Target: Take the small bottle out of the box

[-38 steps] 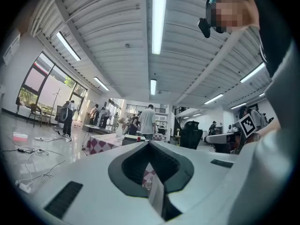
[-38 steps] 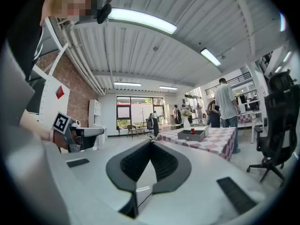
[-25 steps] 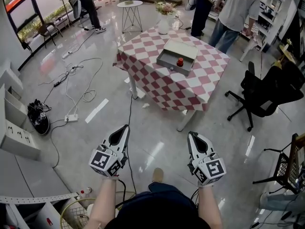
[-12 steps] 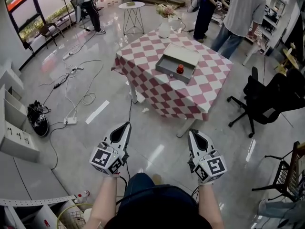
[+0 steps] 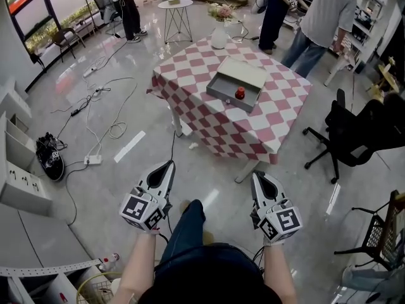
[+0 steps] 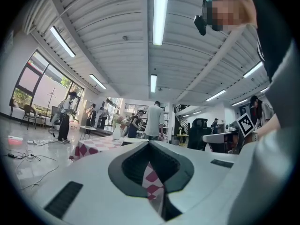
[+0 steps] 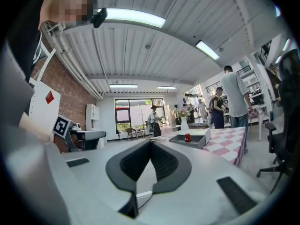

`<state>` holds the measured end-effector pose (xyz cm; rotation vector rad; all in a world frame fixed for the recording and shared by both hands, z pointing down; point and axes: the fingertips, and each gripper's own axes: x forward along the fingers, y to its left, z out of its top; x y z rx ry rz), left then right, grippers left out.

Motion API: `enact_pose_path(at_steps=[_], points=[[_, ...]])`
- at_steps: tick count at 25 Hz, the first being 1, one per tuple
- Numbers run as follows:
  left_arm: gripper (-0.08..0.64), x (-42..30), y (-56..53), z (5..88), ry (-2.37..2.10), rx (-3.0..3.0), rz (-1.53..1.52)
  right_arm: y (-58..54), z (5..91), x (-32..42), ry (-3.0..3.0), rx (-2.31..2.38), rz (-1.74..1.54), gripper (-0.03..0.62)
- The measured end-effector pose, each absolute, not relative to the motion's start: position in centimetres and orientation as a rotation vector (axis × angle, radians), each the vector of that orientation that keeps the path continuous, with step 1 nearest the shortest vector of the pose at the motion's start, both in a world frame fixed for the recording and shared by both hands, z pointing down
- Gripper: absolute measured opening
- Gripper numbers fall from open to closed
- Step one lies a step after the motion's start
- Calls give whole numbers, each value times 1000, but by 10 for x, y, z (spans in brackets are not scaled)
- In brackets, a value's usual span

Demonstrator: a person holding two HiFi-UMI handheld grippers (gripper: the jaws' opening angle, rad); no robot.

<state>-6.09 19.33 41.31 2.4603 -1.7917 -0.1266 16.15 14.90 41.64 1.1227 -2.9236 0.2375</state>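
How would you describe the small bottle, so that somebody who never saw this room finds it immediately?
Look for the table with the red-and-white checked cloth in the middle of the floor. On it sits an open grey box. The bottle is the small red thing inside, unlike the white vase standing outside the box.

Ahead of you, the bench (image 5: 278, 109) is covered in a red-and-white checked cloth. The box (image 5: 223, 94) is plain grey, the small bottle (image 5: 240, 93) is red and the vase (image 5: 219, 37) is white. Your left gripper (image 5: 169, 164) and right gripper (image 5: 255, 175) are white with black jaws, and each cube carries black-and-white square markers. The floor (image 5: 209, 170) is glossy pale grey and the office chair (image 5: 354, 128) is black.
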Motion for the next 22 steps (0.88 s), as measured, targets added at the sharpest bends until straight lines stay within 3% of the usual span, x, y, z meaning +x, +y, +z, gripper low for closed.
enact_pose_path(at_steps=[22], points=[[3,-101,14,419,-1629,2525,-122,-4,424,111,-2847,1212,290,3]])
